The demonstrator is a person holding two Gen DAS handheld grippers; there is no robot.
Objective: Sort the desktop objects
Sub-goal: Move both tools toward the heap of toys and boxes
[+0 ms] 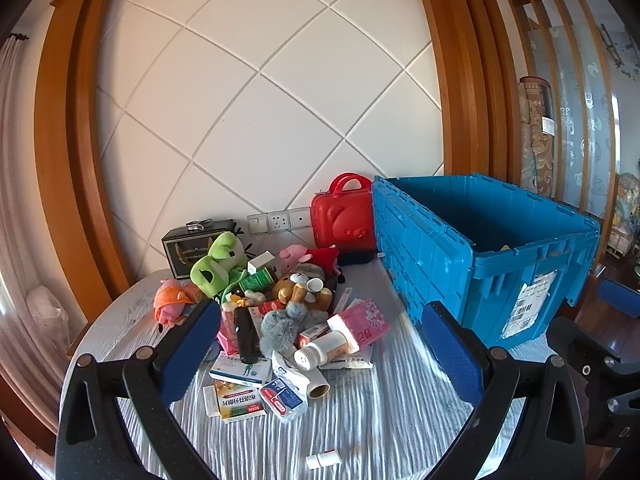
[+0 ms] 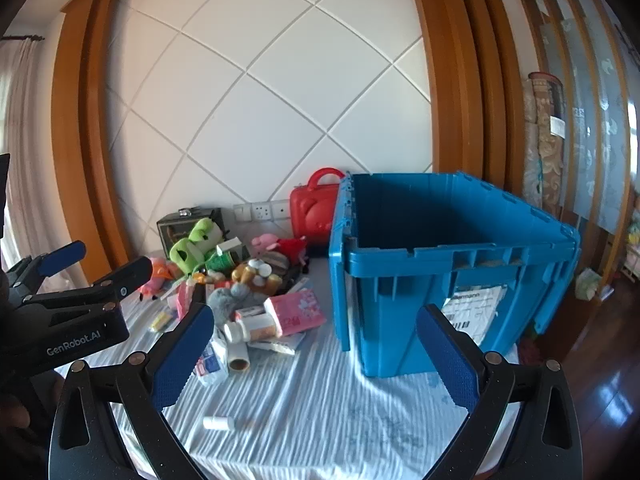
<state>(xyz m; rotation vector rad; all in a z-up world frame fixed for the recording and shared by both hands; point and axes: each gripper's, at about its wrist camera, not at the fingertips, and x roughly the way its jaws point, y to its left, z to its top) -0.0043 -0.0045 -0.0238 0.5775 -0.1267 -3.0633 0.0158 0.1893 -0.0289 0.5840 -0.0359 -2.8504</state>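
A heap of things lies on the cloth-covered table [image 1: 372, 412]: a green plush [image 1: 216, 264], a brown bear [image 1: 294, 288], a grey plush [image 1: 280, 326], a pink packet [image 1: 366, 318], a white bottle [image 1: 320, 350] and medicine boxes [image 1: 238, 400]. A small white bottle [image 1: 322, 459] lies alone near the front edge. To the right stands an open blue crate [image 1: 520, 256]. My left gripper [image 1: 320, 310] is open in front of the heap and holds nothing. My right gripper [image 2: 314, 312] is open between the heap [image 2: 248, 296] and the crate [image 2: 456, 256], also with nothing in it.
A red case [image 1: 344, 220] and a black box [image 1: 188, 246] stand against the wall behind the heap, with wall sockets [image 1: 278, 220] between them. A rolled carpet [image 1: 536, 136] leans at the right. Beyond the table's right edge is dark wooden floor [image 2: 600, 392].
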